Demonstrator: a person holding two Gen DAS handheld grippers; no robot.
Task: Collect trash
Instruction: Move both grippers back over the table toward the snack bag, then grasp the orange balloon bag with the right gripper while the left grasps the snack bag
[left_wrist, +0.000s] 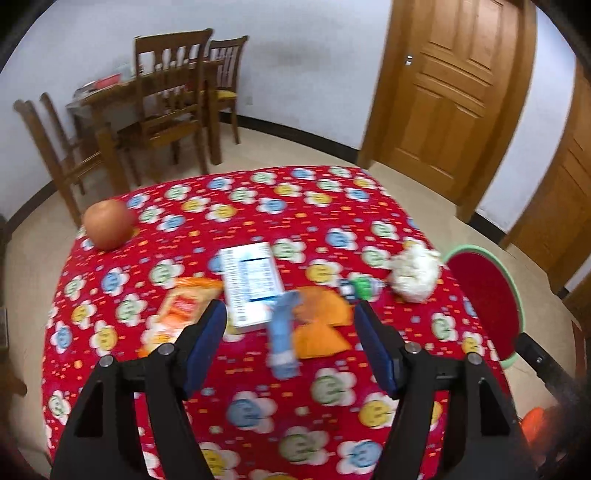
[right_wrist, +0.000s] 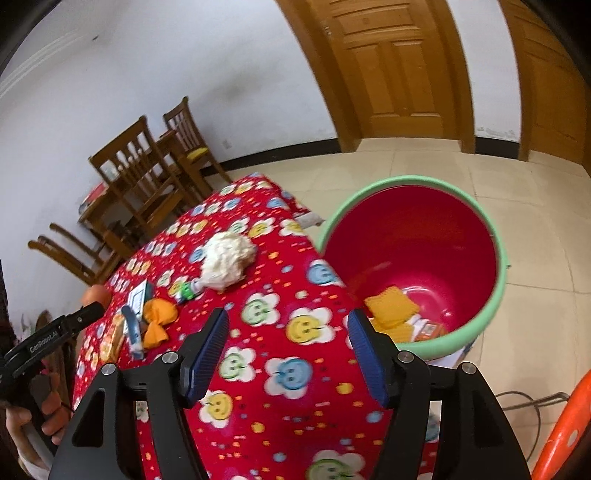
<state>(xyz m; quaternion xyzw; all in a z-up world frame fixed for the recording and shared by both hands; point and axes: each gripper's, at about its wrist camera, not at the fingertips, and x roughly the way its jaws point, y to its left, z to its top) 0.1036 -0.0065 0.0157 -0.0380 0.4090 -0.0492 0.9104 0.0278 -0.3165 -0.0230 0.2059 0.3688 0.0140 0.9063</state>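
- Both grippers sit nearest the lens: the left gripper (left_wrist: 290, 314) hangs over the near half of the table with its jaws spread wide and nothing between them; the right gripper (right_wrist: 288, 325) is likewise released and bare, poised over the table's right edge beside the bin.
- Table (left_wrist: 258, 424), under a red cloth printed with smiley flowers, carries all the loose trash across its middle.
- Bin (right_wrist: 498, 258), green outside and red inside, stands on the floor touching the table's right side; orange wrappers (right_wrist: 391, 306) and a small carton lie at its bottom.
- White box (left_wrist: 251, 280), label up, lies near the table's centre, just ahead of the left gripper's left finger.
- Paper wad (left_wrist: 415, 275), white and crumpled, rests near the right edge, close to the bin.
- Apple (left_wrist: 108, 224) sits alone at the far left of the table, well apart from the rest.
- Orange wrapper (left_wrist: 321, 321), crumpled, lies just right of the box, between the left gripper's fingers as that camera sees it.
- Snack packet (left_wrist: 181, 310), orange and red, lies flat just left of the box.
- Blue tube (left_wrist: 282, 332), blurred, lies between the box and the orange wrapper, touching the wrapper.
- Green bit (left_wrist: 360, 288), a small green and white item too blurred to identify, lies beside the paper wad.
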